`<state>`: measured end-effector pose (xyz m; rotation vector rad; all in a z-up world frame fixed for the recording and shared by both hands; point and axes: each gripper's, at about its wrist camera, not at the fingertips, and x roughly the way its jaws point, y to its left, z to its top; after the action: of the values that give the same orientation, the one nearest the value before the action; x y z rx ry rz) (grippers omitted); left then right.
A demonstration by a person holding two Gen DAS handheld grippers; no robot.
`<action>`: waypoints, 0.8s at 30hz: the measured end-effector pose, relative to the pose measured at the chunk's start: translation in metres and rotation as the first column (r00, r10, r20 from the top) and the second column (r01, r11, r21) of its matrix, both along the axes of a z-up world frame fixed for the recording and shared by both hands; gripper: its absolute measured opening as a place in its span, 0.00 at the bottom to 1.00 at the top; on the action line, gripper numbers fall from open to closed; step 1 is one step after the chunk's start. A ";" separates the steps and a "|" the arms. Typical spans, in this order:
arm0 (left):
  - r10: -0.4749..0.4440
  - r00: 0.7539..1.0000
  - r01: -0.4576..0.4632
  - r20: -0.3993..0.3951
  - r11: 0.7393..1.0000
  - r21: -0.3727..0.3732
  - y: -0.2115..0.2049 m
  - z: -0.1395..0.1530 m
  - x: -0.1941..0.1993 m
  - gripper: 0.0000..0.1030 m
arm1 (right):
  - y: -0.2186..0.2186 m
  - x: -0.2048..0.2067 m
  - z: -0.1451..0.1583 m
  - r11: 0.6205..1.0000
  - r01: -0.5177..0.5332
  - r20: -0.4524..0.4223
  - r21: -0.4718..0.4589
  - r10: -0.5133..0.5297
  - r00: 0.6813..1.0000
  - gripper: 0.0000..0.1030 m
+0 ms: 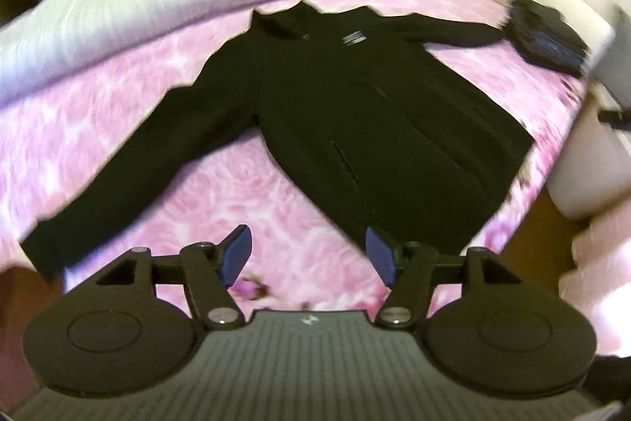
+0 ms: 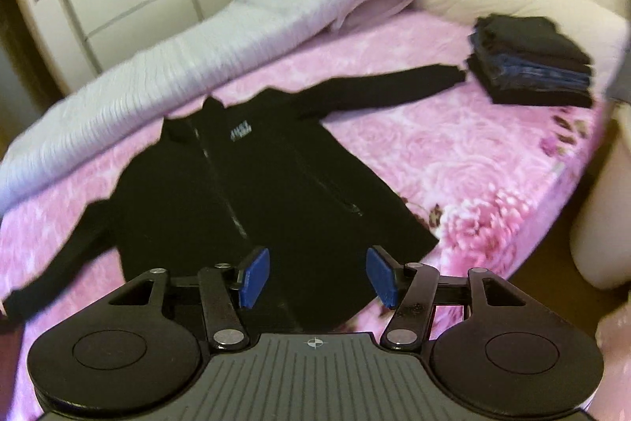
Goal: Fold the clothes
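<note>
both grippers, left gripper [image 1: 308, 255] and right gripper [image 2: 318, 277], are hovering with fingers spread and empty over the jacket [image 2: 244, 192] lying flat, sleeves out, on the bed [image 2: 453, 160], probably needing even pinches at matching edges.

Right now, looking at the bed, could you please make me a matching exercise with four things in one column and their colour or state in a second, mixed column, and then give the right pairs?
Things:
1. jacket
2. stack of clothes
3. bed sheet
4. left gripper

Colour or state:
A. pink, with a flower pattern
B. open, holding nothing
C. black, spread flat with both sleeves out
D. folded, at the far right part of the bed

Pairs: 1-C, 2-D, 3-A, 4-B
</note>
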<state>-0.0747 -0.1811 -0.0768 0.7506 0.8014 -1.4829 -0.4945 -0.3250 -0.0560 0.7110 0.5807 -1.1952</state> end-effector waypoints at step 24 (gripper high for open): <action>-0.105 0.992 0.111 0.075 0.991 -0.074 0.149 0.053 0.040 0.64 | 0.240 0.108 0.067 0.996 -0.078 -0.217 -0.043 0.067 0.974 0.57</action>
<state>-0.0343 -0.0317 -0.0242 0.7942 0.6542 -1.5663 -0.3869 -0.0851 0.0115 0.5157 0.7478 -1.2231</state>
